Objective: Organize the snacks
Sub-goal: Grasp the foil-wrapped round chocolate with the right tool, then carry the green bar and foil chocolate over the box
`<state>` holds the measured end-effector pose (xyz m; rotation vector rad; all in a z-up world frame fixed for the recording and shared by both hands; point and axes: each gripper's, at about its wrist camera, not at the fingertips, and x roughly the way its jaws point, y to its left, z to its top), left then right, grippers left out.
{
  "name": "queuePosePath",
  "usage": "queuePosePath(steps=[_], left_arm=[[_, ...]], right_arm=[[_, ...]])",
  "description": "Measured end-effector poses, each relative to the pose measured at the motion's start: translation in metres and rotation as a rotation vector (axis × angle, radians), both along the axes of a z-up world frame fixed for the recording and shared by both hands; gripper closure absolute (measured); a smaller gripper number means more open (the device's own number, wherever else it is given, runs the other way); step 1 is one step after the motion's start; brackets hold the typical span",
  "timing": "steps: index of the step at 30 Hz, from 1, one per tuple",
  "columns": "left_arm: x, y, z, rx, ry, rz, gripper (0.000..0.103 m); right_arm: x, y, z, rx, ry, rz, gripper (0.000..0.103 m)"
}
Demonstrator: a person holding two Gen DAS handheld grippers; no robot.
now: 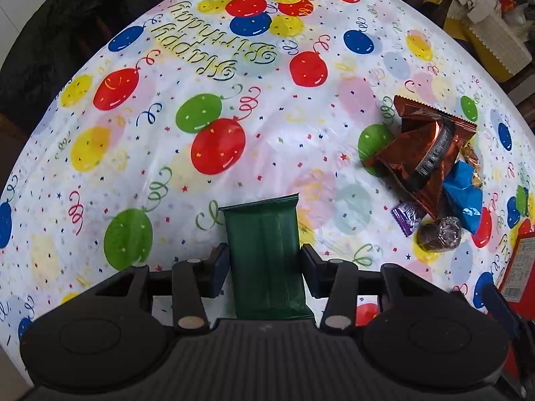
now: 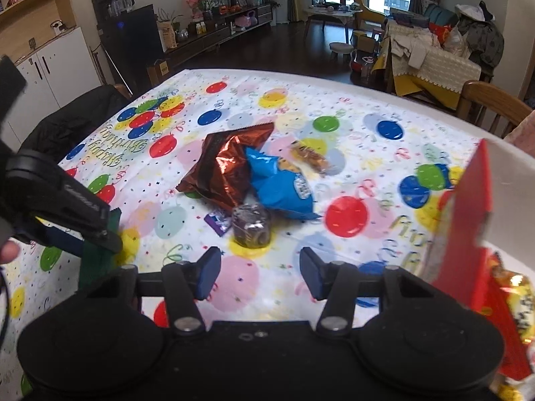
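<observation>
My left gripper (image 1: pixel 265 264) is shut on a dark green snack bar (image 1: pixel 265 250), held above the balloon tablecloth (image 1: pixel 267 117); the bar also shows in the right wrist view (image 2: pixel 97 260) under the left gripper. A snack pile lies to the right: a brown foil bag (image 1: pixel 418 153), a blue bag (image 1: pixel 464 193), a purple candy (image 1: pixel 406 217) and a round wrapped cake (image 1: pixel 439 234). My right gripper (image 2: pixel 260 272) is open and empty, just short of the round cake (image 2: pixel 250 225), with the brown bag (image 2: pixel 227 167) and blue bag (image 2: pixel 284 183) behind it.
A red box (image 2: pixel 468 227) stands open at the right table edge with gold-wrapped snacks (image 2: pixel 515 297) beside it. A small brown bar (image 2: pixel 309 157) lies past the blue bag. A black-draped chair (image 2: pixel 73 123) and a wooden chair (image 2: pixel 491 107) flank the table.
</observation>
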<state>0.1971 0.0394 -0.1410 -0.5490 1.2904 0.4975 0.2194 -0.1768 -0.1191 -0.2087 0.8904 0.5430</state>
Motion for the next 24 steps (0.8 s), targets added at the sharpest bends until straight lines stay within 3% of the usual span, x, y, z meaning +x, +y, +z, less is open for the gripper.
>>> queuePosePath(steps=[11, 14, 18, 24], left_arm=[[0.005, 0.015, -0.002, -0.002, -0.013, -0.032, 0.058], [0.006, 0.017, -0.003, -0.005, -0.014, -0.041, 0.058], [0.007, 0.018, -0.004, -0.009, -0.016, -0.05, 0.058], [0.007, 0.017, -0.003, -0.015, -0.017, -0.057, 0.058]], right_arm=[[0.028, 0.026, -0.029, 0.018, 0.007, -0.072, 0.052], [0.032, 0.031, -0.033, 0.0, 0.001, -0.077, 0.055], [0.033, 0.032, -0.035, 0.005, 0.015, -0.08, 0.07], [0.031, 0.029, -0.033, 0.019, 0.033, -0.09, 0.071]])
